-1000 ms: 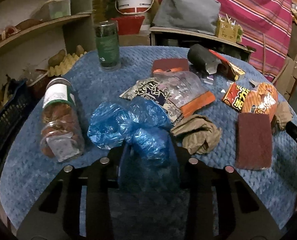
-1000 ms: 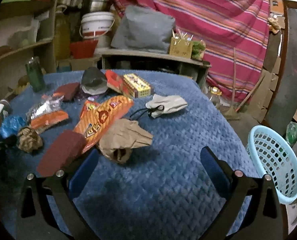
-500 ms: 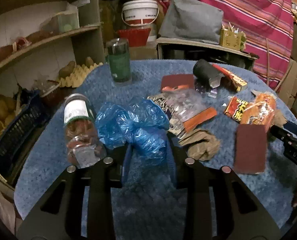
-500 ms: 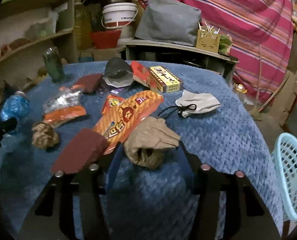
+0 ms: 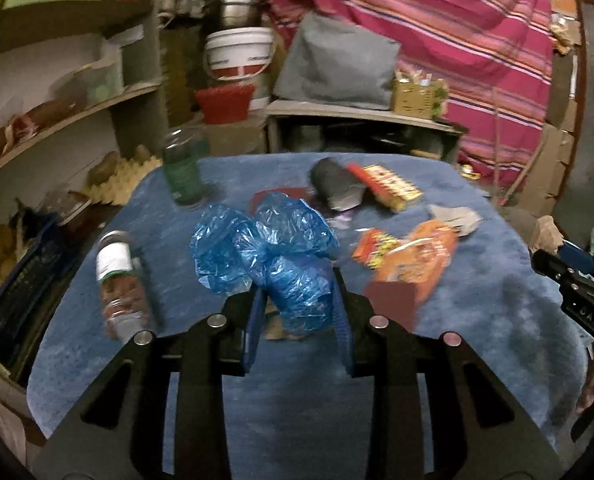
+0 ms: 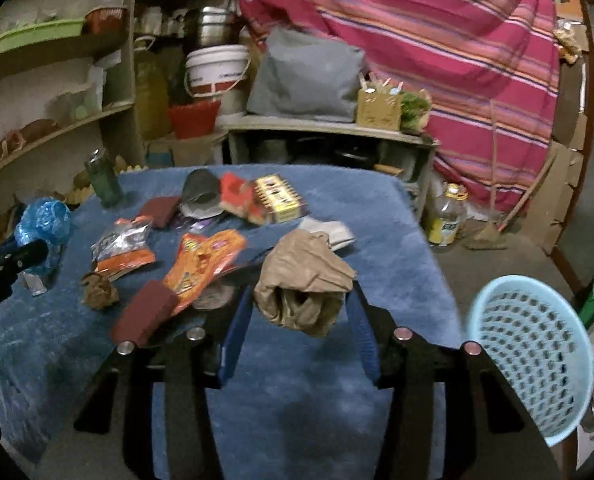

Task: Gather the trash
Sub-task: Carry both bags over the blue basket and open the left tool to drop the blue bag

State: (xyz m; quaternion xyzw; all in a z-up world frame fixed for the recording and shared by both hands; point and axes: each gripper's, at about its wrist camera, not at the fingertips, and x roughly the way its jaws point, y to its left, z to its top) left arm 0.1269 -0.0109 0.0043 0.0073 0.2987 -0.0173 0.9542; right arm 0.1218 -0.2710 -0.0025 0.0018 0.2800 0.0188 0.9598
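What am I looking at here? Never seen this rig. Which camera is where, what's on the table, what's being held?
No robot arm: a person carries a handheld two-finger gripper in each hand, each with a fisheye camera looking along its black fingers.

Left wrist view: the left gripper is shut on a crumpled blue plastic bag, raised off the table.

Right wrist view: the right gripper has a crumpled brown paper bag between its closing jaws, also raised.

On the blue textured tablecloth lie orange snack wrappers, a maroon scrub pad, a yellow and red carton, a fallen clear plastic bottle and an upright green bottle. A light blue perforated plastic basket stands beside the table.
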